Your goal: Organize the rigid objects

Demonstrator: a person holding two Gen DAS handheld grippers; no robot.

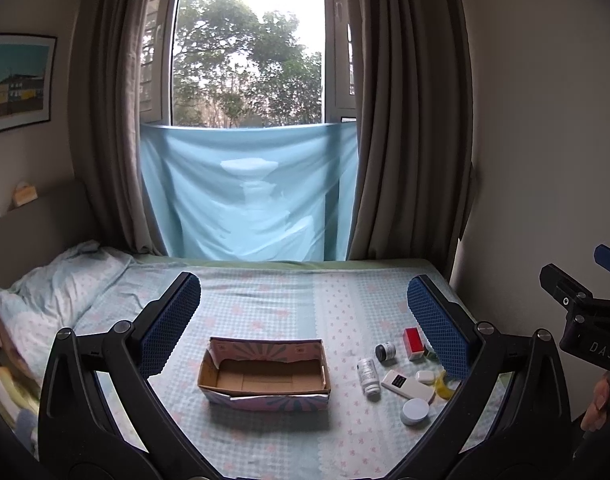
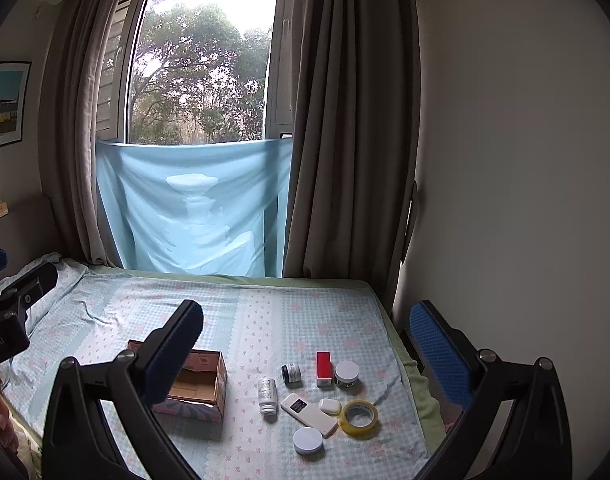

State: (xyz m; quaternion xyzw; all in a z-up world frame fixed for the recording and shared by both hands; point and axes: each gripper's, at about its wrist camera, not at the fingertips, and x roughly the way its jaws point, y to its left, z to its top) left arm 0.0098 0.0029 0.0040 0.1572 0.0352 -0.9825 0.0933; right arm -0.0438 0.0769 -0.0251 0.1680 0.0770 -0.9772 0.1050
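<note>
With my left gripper (image 1: 301,316) and right gripper (image 2: 305,344) both spread wide and holding nothing, the cardboard box (image 1: 265,376) sat empty mid-bed, bottle (image 2: 267,395), remote (image 2: 309,414) and tape roll (image 2: 359,417) clustered right of it toward the mattress edge.

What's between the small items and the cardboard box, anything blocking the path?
Nothing visible. The cardboard box sits open-topped on the bed, with bare sheet between it and the nearest item, the white pill bottle. The remote, tape roll and red box lie farther right. Both grippers are open, holding nothing.
</note>
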